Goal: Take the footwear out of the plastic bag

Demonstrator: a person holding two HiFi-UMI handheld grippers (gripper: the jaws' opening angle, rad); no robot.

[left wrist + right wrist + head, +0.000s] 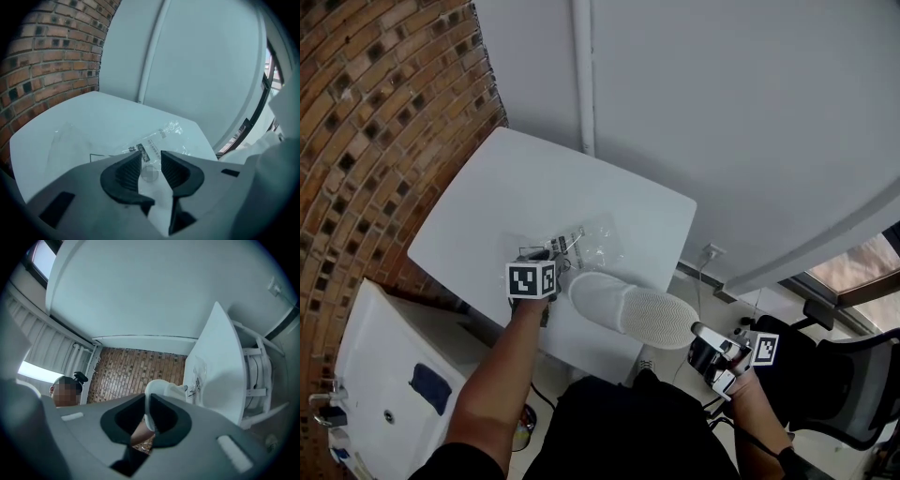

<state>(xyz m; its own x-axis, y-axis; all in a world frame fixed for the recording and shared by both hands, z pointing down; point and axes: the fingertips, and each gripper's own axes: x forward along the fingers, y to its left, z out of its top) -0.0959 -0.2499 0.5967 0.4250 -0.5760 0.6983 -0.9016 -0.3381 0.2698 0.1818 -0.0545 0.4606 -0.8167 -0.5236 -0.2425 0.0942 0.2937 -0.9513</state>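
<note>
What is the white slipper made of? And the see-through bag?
The slipper looks like soft, matte white fabric, probably: its toe shows a dotted weave. The bag looks like thin, glossy clear plastic: it crinkles and glints, and the table shows through it.

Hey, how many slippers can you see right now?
1. The white slipper is over the table's near edge, pinched by the right claw; the clear bag beside it looks flat and empty.

Office-like workroom, brick wall (384, 141) meeting plain white walls (722, 112), small white bench (487, 216) in the corner, black office chair (853, 384) near a window (862, 267), wall socket (712, 251) low down.
</note>
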